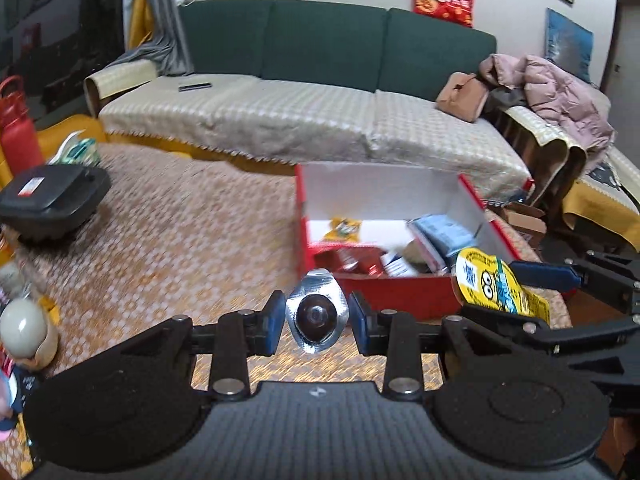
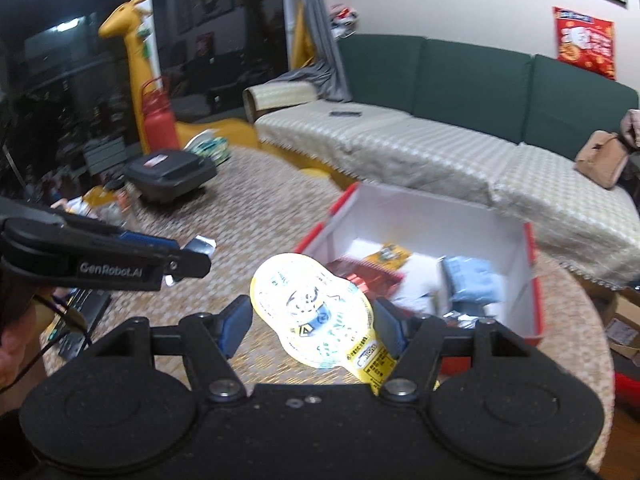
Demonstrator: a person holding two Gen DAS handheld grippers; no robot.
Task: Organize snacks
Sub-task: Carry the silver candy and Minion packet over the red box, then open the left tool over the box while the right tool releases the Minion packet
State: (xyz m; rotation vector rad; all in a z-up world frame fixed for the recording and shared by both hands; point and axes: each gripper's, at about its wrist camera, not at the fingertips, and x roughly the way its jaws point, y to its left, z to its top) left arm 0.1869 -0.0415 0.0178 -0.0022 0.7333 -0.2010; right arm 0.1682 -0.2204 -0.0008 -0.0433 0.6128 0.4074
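Note:
My left gripper (image 1: 316,320) is shut on a silver foil snack pack with a dark round centre (image 1: 316,314), held above the patterned table. My right gripper (image 2: 312,320) is shut on a yellow cartoon-print jelly cup (image 2: 316,312); the same yellow cup (image 1: 492,286) shows at the right of the left wrist view. Just beyond both stands an open red box with white inside (image 1: 384,196), also seen as the red box (image 2: 432,216), holding several snack packs. The left gripper (image 2: 192,254) appears at the left of the right wrist view with foil in its tips.
A black case (image 1: 52,196) and a red bottle (image 1: 18,128) stand at the table's far left. A white round object (image 1: 24,328) sits at the left edge. Behind the table runs a green sofa (image 1: 320,40) with a bag (image 1: 462,96) and a pink coat (image 1: 560,96).

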